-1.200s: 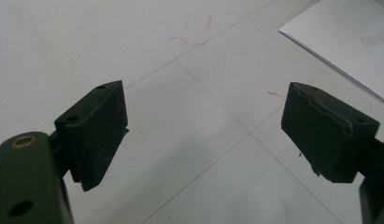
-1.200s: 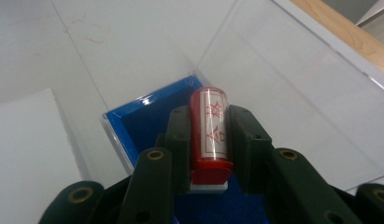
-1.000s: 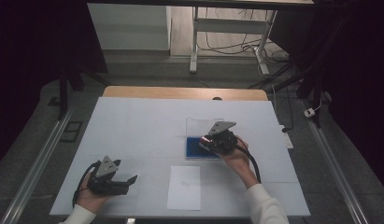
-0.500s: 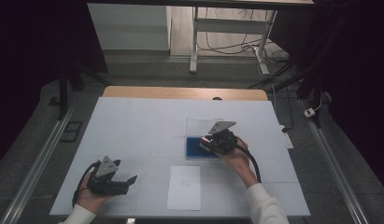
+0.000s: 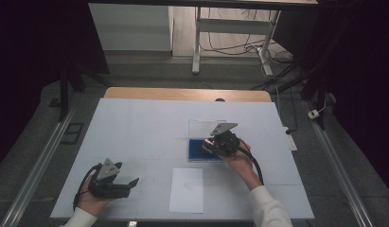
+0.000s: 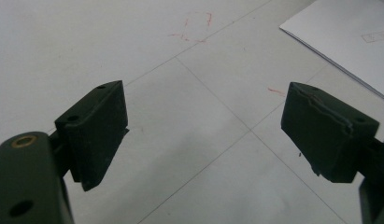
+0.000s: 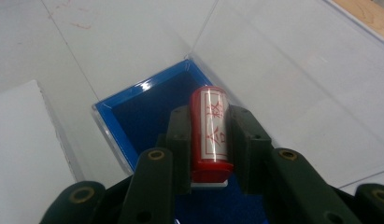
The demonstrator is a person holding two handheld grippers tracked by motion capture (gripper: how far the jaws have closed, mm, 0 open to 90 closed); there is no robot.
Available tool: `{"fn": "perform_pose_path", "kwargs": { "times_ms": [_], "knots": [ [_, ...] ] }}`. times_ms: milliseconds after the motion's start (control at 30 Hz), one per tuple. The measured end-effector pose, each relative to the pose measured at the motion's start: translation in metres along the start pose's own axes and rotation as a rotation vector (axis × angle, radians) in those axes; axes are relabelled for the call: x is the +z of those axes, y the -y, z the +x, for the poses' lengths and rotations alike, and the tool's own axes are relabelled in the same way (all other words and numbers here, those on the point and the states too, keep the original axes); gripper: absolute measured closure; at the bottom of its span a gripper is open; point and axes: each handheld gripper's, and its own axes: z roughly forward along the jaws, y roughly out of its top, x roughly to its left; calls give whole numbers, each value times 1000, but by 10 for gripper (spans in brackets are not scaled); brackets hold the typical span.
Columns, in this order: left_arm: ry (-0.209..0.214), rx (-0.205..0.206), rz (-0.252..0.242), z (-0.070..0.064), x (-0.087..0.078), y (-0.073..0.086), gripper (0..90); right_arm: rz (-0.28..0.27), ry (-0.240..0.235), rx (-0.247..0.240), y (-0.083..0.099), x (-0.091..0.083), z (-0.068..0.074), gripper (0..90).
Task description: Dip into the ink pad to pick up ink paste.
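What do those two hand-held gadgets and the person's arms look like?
Both are black tools. The left gripper and the right gripper each carry a grey three-cornered plate on top and trail a black cable. Each has two blocky black jaws, with brass-coloured pivots and screw holes. The person wears white sleeves.

stamp (image 7: 208, 128) base hidden by tongs, paper (image 7: 21, 154) cropped

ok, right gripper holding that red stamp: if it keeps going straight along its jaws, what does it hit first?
Most likely the blue pad in the open clear case. The right gripper points the red stamp down at it; how near cannot be told.
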Motion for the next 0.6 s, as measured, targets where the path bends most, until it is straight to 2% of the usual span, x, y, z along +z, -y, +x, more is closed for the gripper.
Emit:
{"fn": "perform_pose_path", "kwargs": {
  "times_ms": [267, 600],
  "knots": [
    [-1, 1, 3, 0, 0, 0, 151, 42, 32, -25, -3, 2, 5, 706],
    [-7, -7, 1, -1, -1, 0, 151, 28, 30, -24, 0, 3, 4, 708]
  ]
}}
